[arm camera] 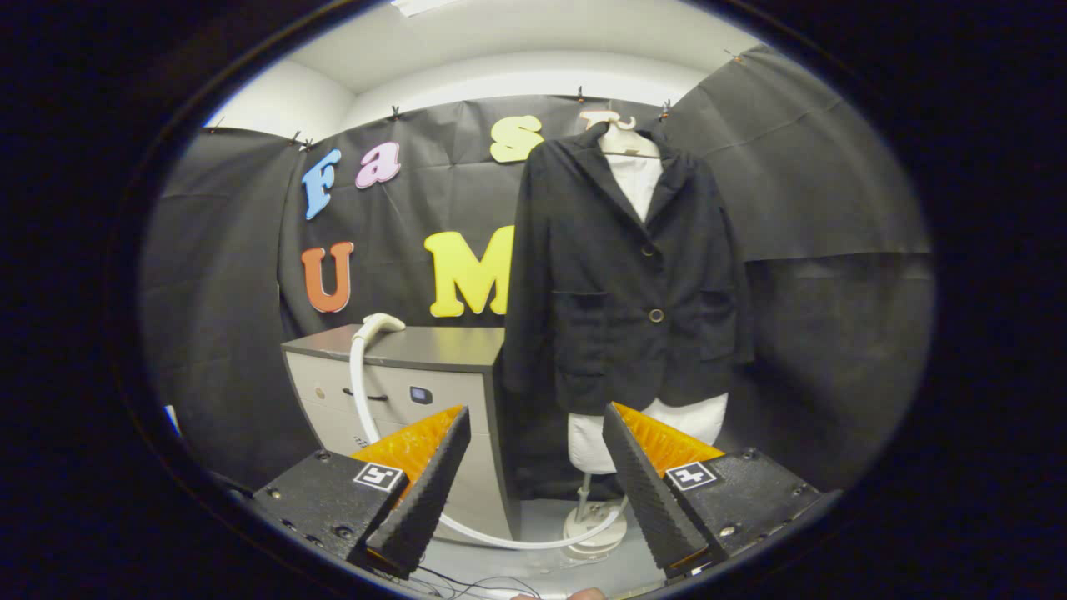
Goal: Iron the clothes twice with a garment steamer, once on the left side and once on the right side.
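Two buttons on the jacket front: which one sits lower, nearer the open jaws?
The metallic button between the pockets; the dark button sits higher, just below the lapels.

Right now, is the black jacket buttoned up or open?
Buttoned, it seems: the jacket's front edges meet, two buttons sit on the join. The gripper is open, holding nothing.

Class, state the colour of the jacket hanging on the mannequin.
Black jacket, clearest in the gripper view, beyond the open gripper.

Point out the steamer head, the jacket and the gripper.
steamer head (383, 322): gripper view, its curved top on the cabinet.
jacket (621, 275): gripper view, front panel.
gripper (533, 425): gripper view, open gap between fingertips.
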### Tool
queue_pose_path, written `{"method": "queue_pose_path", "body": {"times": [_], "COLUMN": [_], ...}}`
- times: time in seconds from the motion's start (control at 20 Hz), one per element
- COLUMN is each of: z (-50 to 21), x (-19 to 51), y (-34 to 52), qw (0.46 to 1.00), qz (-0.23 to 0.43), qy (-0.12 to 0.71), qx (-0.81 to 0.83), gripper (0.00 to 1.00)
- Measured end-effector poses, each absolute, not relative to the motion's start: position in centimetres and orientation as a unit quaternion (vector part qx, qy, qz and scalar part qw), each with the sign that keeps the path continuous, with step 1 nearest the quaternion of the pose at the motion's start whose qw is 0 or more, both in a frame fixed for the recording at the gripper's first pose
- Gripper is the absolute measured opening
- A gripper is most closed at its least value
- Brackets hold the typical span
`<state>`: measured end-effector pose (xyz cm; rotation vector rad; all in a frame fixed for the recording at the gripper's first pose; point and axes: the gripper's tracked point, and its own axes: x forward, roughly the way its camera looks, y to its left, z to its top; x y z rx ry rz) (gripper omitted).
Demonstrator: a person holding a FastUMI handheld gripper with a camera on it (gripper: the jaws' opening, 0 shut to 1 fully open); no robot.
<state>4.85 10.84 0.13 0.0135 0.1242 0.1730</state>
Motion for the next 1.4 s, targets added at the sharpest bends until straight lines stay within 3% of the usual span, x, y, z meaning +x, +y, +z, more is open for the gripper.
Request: {"method": "queue_pose_path", "body": {"times": [0.25,0.65,1.0,1.4], "z": [4.5,11.2,9.4,1.6], "x": [7.6,13.0,21.9,32.5], "y": [19.8,34.5,44.7,50.4], "qw": [0.991,0.97,0.938,0.902], "qz": [0.119,0.231,0.305,0.289], "qy": [0.061,0.074,0.163,0.316], "qx": [0.026,0.024,-0.017,-0.055], "gripper": [0.99,0.99,0.99,0.98]}}
